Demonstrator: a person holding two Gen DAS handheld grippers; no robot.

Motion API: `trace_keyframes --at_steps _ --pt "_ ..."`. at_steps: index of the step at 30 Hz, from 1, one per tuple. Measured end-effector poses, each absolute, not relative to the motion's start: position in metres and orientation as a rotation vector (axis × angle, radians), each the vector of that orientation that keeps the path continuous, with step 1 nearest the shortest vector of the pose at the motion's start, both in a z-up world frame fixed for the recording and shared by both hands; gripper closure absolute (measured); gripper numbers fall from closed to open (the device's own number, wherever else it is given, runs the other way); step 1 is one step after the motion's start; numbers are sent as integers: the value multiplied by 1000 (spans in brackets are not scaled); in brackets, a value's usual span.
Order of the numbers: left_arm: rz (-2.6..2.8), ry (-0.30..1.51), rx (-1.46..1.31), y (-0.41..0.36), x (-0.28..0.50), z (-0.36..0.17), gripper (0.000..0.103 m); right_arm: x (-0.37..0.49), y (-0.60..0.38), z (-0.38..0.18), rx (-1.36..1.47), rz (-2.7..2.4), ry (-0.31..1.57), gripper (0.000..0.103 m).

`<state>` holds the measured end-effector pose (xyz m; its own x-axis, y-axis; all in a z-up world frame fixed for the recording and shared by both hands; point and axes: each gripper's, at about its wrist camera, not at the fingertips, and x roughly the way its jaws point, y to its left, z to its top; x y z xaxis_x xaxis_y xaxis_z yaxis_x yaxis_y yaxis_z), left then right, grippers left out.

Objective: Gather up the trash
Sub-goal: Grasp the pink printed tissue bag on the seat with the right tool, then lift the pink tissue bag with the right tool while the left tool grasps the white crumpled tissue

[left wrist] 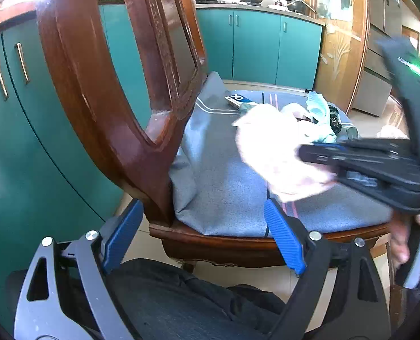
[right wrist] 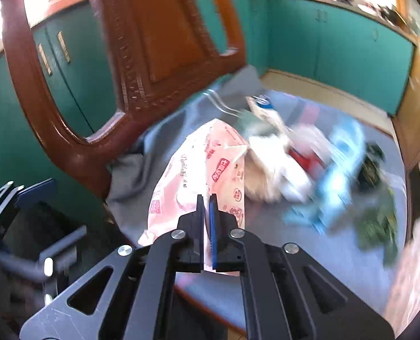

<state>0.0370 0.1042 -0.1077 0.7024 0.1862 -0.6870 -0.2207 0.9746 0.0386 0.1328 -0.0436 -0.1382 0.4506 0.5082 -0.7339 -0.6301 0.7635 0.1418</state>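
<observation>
The right claw is pinching the pink printed wrapper by its near edge on the chair cushion, probably to lift it away; the left claw waits spread beside the chair.

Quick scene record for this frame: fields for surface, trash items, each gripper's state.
surface: grey cushion on a wooden chair
held item: pink printed wrapper
other trash: light blue wrapper, dark green wrapper, white crumpled piece, blurred
left gripper: open, empty, near the front edge of the seat
right gripper: shut on the pink printed wrapper
background: teal cabinets
</observation>
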Motion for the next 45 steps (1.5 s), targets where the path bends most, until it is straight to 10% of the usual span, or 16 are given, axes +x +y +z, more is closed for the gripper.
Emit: trace_keyframes --at_steps 12,15,17,19,28,35,45 --pt "156 803 -35 89 48 -119 16 130 -121 -165 -87 516 919 98" --pt "156 808 -28 87 47 -119 16 129 -117 -166 -101 513 907 67" --pt "158 810 -27 86 47 -119 16 130 -109 -164 -113 508 872 23" --pt "161 814 -26 86 48 -118 15 130 -101 -160 -133 523 841 21" --pt "190 799 -34 89 47 -115 15 143 -54 -182 -311 519 884 20" --pt "181 812 -32 85 52 -119 15 146 -68 -179 -225 587 927 66" --pt "75 787 -111 80 83 -102 15 130 -120 -142 -152 587 854 70"
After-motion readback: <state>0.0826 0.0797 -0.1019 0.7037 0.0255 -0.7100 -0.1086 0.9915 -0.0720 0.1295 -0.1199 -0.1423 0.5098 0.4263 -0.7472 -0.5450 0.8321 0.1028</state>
